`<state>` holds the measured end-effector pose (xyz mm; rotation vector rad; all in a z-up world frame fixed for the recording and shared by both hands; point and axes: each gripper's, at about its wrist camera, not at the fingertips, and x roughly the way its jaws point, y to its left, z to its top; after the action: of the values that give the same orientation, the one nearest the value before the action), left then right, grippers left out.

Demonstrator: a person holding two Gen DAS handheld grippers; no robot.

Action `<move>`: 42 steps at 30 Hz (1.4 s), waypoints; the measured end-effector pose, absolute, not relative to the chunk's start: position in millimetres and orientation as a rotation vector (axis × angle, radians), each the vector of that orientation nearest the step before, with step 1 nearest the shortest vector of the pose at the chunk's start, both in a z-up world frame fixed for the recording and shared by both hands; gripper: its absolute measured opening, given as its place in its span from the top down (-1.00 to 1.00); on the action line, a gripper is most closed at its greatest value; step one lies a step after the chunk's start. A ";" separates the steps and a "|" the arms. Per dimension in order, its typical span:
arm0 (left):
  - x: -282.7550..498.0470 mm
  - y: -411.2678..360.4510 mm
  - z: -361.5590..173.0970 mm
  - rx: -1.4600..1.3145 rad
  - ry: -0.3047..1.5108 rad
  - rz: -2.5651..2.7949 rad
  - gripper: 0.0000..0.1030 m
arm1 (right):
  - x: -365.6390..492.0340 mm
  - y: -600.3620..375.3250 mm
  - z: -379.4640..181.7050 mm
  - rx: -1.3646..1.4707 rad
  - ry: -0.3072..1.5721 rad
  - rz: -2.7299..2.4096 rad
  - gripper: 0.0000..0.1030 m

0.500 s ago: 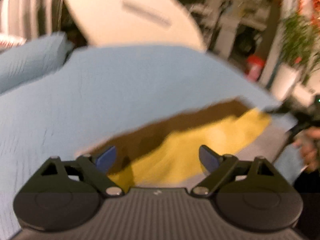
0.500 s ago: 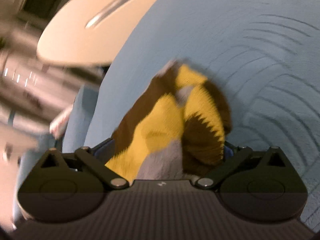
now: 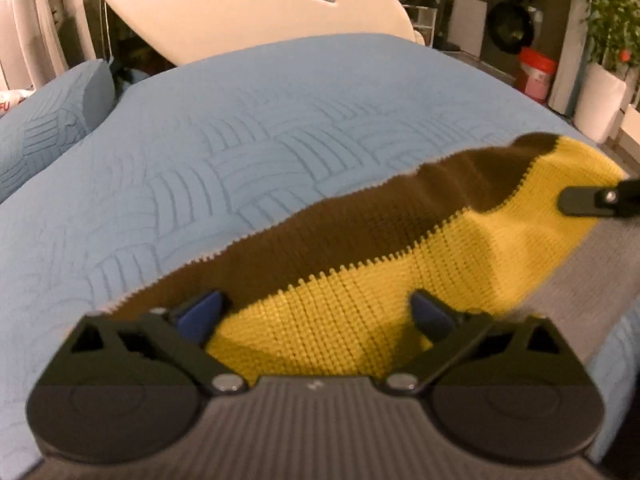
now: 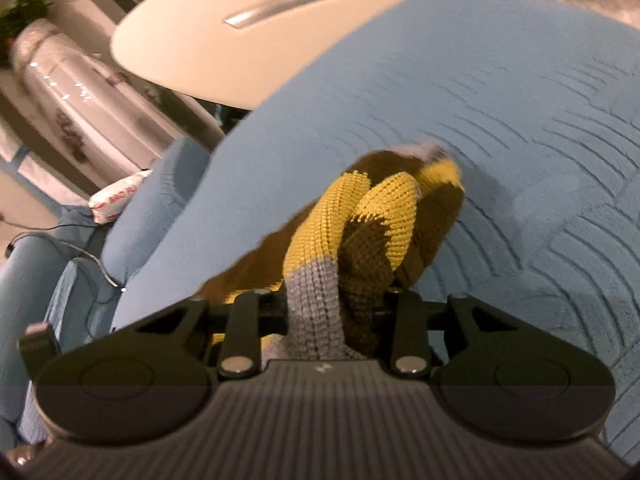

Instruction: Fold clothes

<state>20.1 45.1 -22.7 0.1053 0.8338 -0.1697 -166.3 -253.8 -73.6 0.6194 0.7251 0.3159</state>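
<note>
The right gripper [image 4: 334, 300] is closing, its jaws pinching a bunched fold of the knitted brown, yellow and grey sweater [image 4: 372, 220]. The left gripper [image 3: 316, 314] is also closing but wide, pads not pressing — the knit lies slack between them. The sweater lies at the near edge of the blue quilted bed [image 3: 240, 152], below the cream headboard [image 3: 248, 8].

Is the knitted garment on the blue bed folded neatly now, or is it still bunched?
Bunched, not folded. The knitted garment is gathered into rolls between the closing right gripper jaws, and stretches loosely across the bed cover.
</note>
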 end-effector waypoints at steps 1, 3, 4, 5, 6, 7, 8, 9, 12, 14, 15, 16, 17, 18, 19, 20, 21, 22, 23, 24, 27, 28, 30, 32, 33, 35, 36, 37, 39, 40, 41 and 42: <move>13.5 50.5 -12.8 0.093 0.819 -0.161 -0.81 | -171.7 -256.3 -72.6 0.610 0.711 0.315 0.34; 10.9 57.4 -17.6 0.098 0.845 -0.143 -0.99 | -189.0 -257.0 -65.1 0.581 0.668 0.314 0.34; 15.2 56.0 -29.5 0.129 0.896 -0.148 -1.00 | -196.2 -254.3 -57.2 0.572 0.640 0.323 0.34; 18.4 55.2 -38.0 0.143 0.928 -0.158 -1.00 | -168.1 -249.5 -51.3 0.566 0.630 0.330 0.34; 17.4 62.3 -51.9 0.107 0.907 -0.190 -1.00 | -174.9 -243.9 -45.2 0.545 0.612 0.354 0.34; 16.5 66.2 -50.2 0.080 0.902 -0.188 -1.00 | -182.9 -236.3 -39.4 0.513 0.602 0.377 0.34; 16.2 68.6 -47.1 0.062 0.908 -0.184 -0.96 | -180.1 -226.1 -37.4 0.476 0.595 0.390 0.34; 11.9 76.5 -35.8 0.009 0.912 -0.179 -0.86 | -177.5 -215.5 -35.1 0.438 0.587 0.403 0.34; -8.6 108.9 -3.6 -0.058 0.849 -0.147 -0.90 | -153.4 -150.8 -4.0 0.302 0.539 0.454 0.34; -26.4 147.7 19.4 -0.103 0.795 -0.071 -0.90 | -136.4 -110.2 0.7 0.190 0.506 0.504 0.34; -34.8 169.0 28.8 -0.132 0.769 -0.021 -0.91 | -138.4 -81.8 -1.0 0.077 0.483 0.554 0.34; -43.2 190.4 38.2 -0.160 0.743 0.029 -0.91 | -129.6 -58.2 -4.3 -0.001 0.484 0.591 0.34; -49.1 205.3 45.4 -0.182 0.723 0.070 -0.91 | -120.8 -34.6 -7.6 -0.079 0.484 0.629 0.34; -54.8 220.0 52.5 -0.204 0.703 0.110 -0.91 | -113.2 -10.9 -11.5 -0.158 0.484 0.666 0.34; -59.8 230.4 59.3 -0.217 0.691 0.134 -0.91 | -125.0 14.3 -26.4 -0.250 0.497 0.708 0.33; -64.8 240.7 66.1 -0.229 0.680 0.158 -0.92 | -116.5 32.6 -30.2 -0.293 0.509 0.724 0.26; -68.1 246.1 72.8 -0.225 0.678 0.151 -0.93 | -126.1 54.4 -45.4 -0.396 0.541 0.756 0.21; -66.8 241.2 76.2 -0.214 0.689 0.112 -0.93 | -138.1 69.7 -59.8 -0.498 0.556 0.774 0.03; -65.4 235.9 79.4 -0.202 0.701 0.072 -0.94 | -147.1 75.4 -67.1 -0.547 0.539 0.781 -0.28; -64.0 230.6 82.6 -0.190 0.713 0.032 -0.94 | -169.4 80.7 -77.9 -0.638 0.466 0.802 -0.47; -47.8 198.1 77.0 -0.183 0.732 -0.112 -1.00 | -234.4 71.1 -84.3 -0.779 0.294 0.812 -0.64; -34.8 185.9 65.4 -0.173 0.757 -0.156 -1.00 | -240.2 64.3 -81.4 -0.777 0.299 0.804 -0.65; -6.6 174.1 31.4 -0.141 0.864 -0.135 -0.95 | -252.4 28.4 -66.8 -0.714 0.368 0.836 -0.65; 8.1 171.0 -1.6 -0.129 0.976 -0.100 -0.88 | -267.9 -7.0 -48.1 -0.646 0.433 0.877 -0.65; 7.0 168.2 -13.0 -0.111 1.003 -0.100 -0.90 | -275.0 -24.3 -39.9 -0.622 0.450 0.898 -0.65; 0.3 164.8 -28.0 -0.073 1.026 -0.093 -0.95 | -289.2 -61.1 -24.8 -0.569 0.483 0.923 -0.66; -5.1 164.4 -31.3 -0.055 1.021 -0.085 -0.97 | -296.0 -80.7 -17.9 -0.539 0.498 0.926 -0.66; -8.4 165.5 -32.3 -0.053 1.020 -0.066 -0.97 | -299.3 -102.9 -10.8 -0.478 0.505 0.894 -0.66; -10.9 169.7 -29.3 -0.076 1.021 -0.056 -0.99 | -295.9 -129.8 -6.5 -0.364 0.500 0.792 -0.66; -12.5 170.0 -28.3 -0.066 1.015 -0.043 -1.00 | -292.6 -146.9 -4.7 -0.288 0.495 0.718 -0.66; -12.2 168.7 -27.5 -0.047 1.010 -0.037 -1.00 | -281.4 -147.5 -4.7 -0.257 0.497 0.681 -0.66; -11.9 167.2 -26.7 -0.028 1.006 -0.031 -1.00 | -275.4 -156.0 -13.6 -0.195 0.513 0.614 -0.66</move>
<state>-11.9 167.2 -26.7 -0.0284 1.0059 -0.0306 -275.4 -156.0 -13.6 -0.1946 0.5126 0.6144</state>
